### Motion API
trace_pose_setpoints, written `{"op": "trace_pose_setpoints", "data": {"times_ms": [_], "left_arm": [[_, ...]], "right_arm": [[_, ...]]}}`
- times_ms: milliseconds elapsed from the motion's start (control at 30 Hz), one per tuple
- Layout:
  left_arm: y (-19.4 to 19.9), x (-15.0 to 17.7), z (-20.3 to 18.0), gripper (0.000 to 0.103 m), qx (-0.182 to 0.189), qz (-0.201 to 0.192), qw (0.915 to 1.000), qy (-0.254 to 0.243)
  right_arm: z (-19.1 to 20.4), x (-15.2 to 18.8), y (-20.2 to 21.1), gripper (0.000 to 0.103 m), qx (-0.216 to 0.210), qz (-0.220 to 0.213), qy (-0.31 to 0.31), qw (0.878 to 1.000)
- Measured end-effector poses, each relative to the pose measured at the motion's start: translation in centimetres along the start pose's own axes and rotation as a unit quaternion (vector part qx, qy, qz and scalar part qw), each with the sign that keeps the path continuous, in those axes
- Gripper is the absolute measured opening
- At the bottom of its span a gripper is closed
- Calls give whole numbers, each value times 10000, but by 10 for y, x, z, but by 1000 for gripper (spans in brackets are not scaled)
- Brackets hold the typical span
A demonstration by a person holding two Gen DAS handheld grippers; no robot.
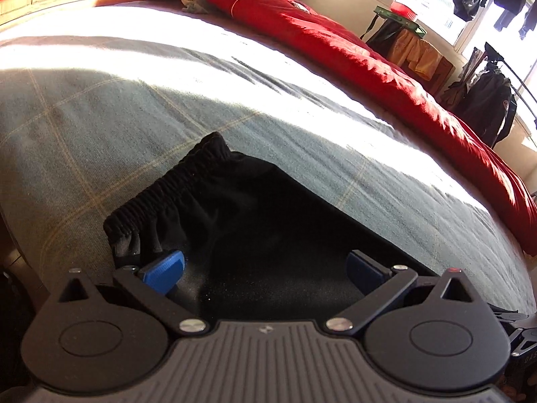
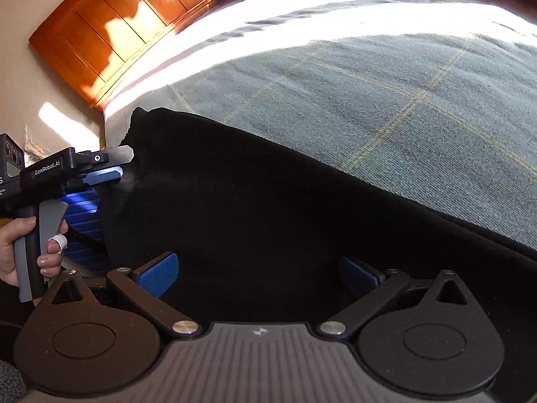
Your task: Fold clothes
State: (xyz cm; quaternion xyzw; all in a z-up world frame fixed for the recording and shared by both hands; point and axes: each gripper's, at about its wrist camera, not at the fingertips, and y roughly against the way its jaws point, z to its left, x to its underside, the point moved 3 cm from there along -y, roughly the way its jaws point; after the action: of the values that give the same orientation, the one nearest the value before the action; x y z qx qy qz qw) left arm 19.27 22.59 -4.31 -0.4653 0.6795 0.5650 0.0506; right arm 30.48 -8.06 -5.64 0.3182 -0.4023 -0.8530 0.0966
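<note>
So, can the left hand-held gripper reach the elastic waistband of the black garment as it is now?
Probably yes. The left hand-held gripper is open just behind the waistband of the black garment, which lies on the bed cover, and nothing lies between them.

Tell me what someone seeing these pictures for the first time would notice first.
A black garment with a gathered elastic waistband lies flat on the grey-green plaid bed cover, right in front of both grippers' open jaws. Behind it, a bright red quilt runs along the bed's far side, with a hard band of sunlight across the cover. In the right wrist view, the left gripper sits at the garment's waistband end, held by a hand.
</note>
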Motion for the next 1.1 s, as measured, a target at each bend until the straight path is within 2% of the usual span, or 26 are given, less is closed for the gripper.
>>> {"op": "trace_pose_setpoints", "data": {"times_ms": [133, 267, 467, 600, 767, 900, 1100], "left_arm": [[-2, 0, 15, 102, 88, 7, 9990, 436], [18, -8, 12, 102, -72, -206, 9994, 272], [48, -22, 8, 102, -316, -530, 9981, 15], [59, -22, 21, 102, -479, -583, 9971, 29], [68, -19, 44, 102, -683, -576, 9959, 129], [75, -16, 62, 102, -846, -571, 9946, 209], [83, -14, 86, 102, -991, -620, 9925, 371]], "right_arm": [[7, -2, -2, 103, 115, 91, 309, 9994], [18, -13, 9, 103, -107, 64, 430, 9990], [64, -54, 4, 103, -454, -362, 1199, 9911], [101, -82, -28, 103, -730, -226, 1689, 9827], [134, -97, -77, 103, -882, 102, 2218, 9710], [147, -103, -117, 103, -750, 296, 2453, 9661], [154, -115, -161, 103, -468, 293, 2561, 9651]]}}
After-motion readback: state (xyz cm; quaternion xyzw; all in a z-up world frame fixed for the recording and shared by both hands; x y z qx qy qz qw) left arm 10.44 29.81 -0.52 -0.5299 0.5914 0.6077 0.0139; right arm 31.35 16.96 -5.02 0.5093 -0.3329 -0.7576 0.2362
